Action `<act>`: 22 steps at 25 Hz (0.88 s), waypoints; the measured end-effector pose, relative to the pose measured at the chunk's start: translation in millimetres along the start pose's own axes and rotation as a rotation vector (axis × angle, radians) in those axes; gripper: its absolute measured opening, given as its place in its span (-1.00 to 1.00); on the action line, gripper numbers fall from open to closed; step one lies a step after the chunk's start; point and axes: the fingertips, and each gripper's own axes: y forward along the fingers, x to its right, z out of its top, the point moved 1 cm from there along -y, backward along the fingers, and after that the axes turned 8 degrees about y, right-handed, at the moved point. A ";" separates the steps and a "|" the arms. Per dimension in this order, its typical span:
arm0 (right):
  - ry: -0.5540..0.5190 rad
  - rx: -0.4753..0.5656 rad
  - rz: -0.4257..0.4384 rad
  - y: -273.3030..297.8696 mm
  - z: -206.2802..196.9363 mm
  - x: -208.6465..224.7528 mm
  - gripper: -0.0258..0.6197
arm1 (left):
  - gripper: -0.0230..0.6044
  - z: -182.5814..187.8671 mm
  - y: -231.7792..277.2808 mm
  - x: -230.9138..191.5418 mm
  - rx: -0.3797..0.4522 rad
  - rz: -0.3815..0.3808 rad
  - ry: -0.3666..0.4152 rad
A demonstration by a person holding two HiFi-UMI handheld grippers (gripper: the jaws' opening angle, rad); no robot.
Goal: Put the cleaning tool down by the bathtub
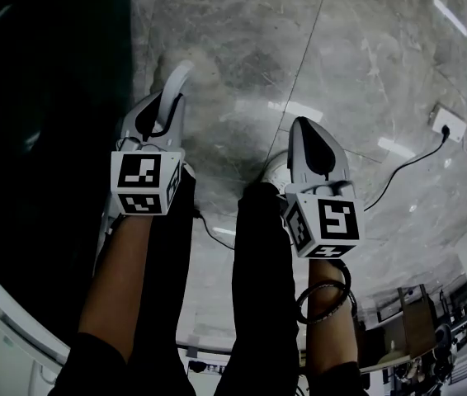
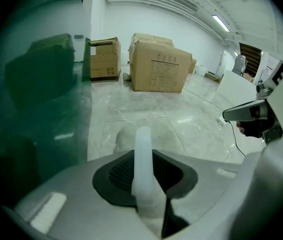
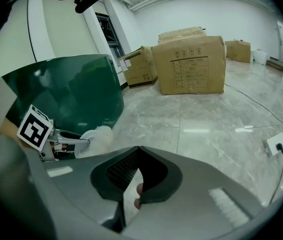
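Note:
The cleaning tool is a white plastic handle (image 2: 142, 159) with a pale fluffy head (image 2: 124, 138). My left gripper (image 2: 144, 156) is shut on the handle, and the head points down at the grey marble floor. In the head view this gripper (image 1: 170, 106) hangs right beside the dark green bathtub (image 1: 44, 122), with the fluffy head (image 1: 200, 68) just past its tip. The tub wall (image 2: 36, 99) fills the left of the left gripper view. My right gripper (image 1: 306, 130) is shut with nothing in it, to the right of the left one. The right gripper view shows the tool head (image 3: 99, 135) by the tub (image 3: 71, 91).
Cardboard boxes (image 2: 159, 64) stand at the far wall. A white socket block (image 1: 448, 124) with a black cable (image 1: 403, 172) lies on the floor to the right. The person's black trouser legs (image 1: 262, 287) are below the grippers. A white tub rim (image 1: 2, 320) curves at lower left.

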 end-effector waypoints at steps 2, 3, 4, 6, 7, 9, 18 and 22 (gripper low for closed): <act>0.002 -0.009 -0.002 5.3 -8.5 4.4 -0.84 | -0.63 -8.7 8.1 -0.3 -0.008 0.000 0.000; 0.001 -0.015 -0.002 7.9 -12.8 6.5 -0.84 | -0.63 -12.8 11.7 -0.4 -0.011 0.000 -0.001; -0.001 -0.019 -0.002 10.5 -16.6 8.5 -0.84 | -0.63 -16.9 15.3 -0.3 -0.015 0.000 -0.002; -0.004 -0.027 -0.001 15.1 -23.2 13.1 -0.84 | -0.63 -25.8 23.1 0.7 -0.027 -0.001 -0.001; -0.003 -0.031 0.000 17.4 -25.9 15.6 -0.84 | -0.63 -29.9 27.2 1.3 -0.034 -0.001 -0.001; -0.002 -0.038 0.003 22.4 -30.0 20.3 -0.84 | -0.63 -36.0 34.9 2.2 -0.043 -0.001 -0.002; -0.007 -0.061 0.005 42.8 -53.9 39.8 -0.84 | -0.63 -65.7 70.1 4.1 -0.076 -0.001 0.003; -0.002 -0.073 0.000 47.1 -66.3 46.2 -0.84 | -0.63 -80.0 82.0 5.5 -0.097 0.000 -0.003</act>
